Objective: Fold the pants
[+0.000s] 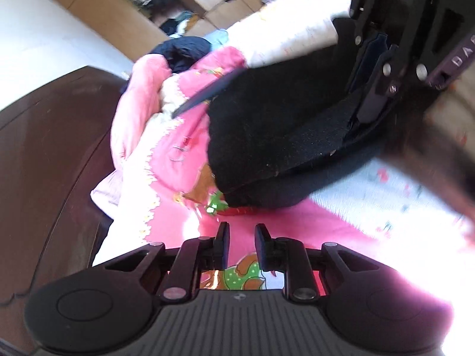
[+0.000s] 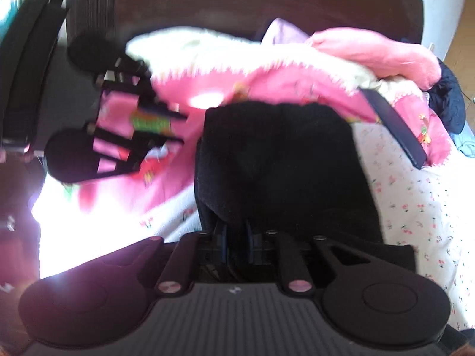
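The black pants lie folded in a thick bundle on the bed, over a pink blanket. My right gripper comes in from the upper right and is shut on the pants' edge. In the right wrist view the pants fill the middle and cover my right gripper's fingertips. My left gripper is open and empty, just in front of the bundle above the pink blanket; it shows blurred at the left in the right wrist view.
A white sheet with a small cherry print covers the bed. A dark strap lies across the pink blanket. A dark wooden headboard edges the bed. A navy garment and cardboard boxes lie beyond.
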`<state>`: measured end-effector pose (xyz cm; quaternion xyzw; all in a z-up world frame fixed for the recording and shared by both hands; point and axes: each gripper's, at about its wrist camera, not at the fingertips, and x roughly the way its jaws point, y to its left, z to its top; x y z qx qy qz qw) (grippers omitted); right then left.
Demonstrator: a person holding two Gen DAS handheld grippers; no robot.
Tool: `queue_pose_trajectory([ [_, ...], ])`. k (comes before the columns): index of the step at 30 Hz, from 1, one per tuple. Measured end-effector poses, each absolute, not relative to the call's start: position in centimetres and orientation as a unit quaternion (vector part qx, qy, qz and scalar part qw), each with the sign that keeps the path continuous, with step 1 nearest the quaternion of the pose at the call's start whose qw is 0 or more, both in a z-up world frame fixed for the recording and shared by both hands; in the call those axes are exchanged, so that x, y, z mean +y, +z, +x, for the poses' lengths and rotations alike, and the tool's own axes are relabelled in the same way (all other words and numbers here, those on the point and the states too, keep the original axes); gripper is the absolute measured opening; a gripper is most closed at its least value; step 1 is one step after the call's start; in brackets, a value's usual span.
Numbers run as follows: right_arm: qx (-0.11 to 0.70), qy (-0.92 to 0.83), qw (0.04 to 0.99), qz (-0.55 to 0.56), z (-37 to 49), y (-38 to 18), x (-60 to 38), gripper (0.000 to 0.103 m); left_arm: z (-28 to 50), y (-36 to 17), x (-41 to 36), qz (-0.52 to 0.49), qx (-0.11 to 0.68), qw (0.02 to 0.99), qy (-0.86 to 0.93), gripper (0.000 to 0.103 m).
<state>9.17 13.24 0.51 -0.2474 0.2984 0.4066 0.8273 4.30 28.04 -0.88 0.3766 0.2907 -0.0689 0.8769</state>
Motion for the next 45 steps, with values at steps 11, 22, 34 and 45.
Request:
queue_pose_trajectory([
  [11, 0.363, 0.272, 0.859, -0.238, 10.1, -0.4, 2.9, 0.029, 6.7, 0.1, 20.5, 0.256, 0.315, 0.899, -0.164, 0.039],
  [22, 0.354, 0.178, 0.912, -0.11, 6.8, 2.2, -9.5, 0.032, 6.3, 3.4, 14.3, 0.26, 0.319, 0.888, -0.207, 0.038],
  [34, 0.343, -0.004, 0.929, 0.141, 14.1, 1.7, -29.3, 0.037, 9.5, 0.4, -0.4, 0.265, 0.298, 0.858, -0.324, 0.049],
  [45, 0.311, -0.082, 0.887, 0.33, 23.3, -1.8, -38.6, 0.041, 11.5, -1.2, -5.0, 0.252, 0.286, 0.851, -0.36, 0.053],
])
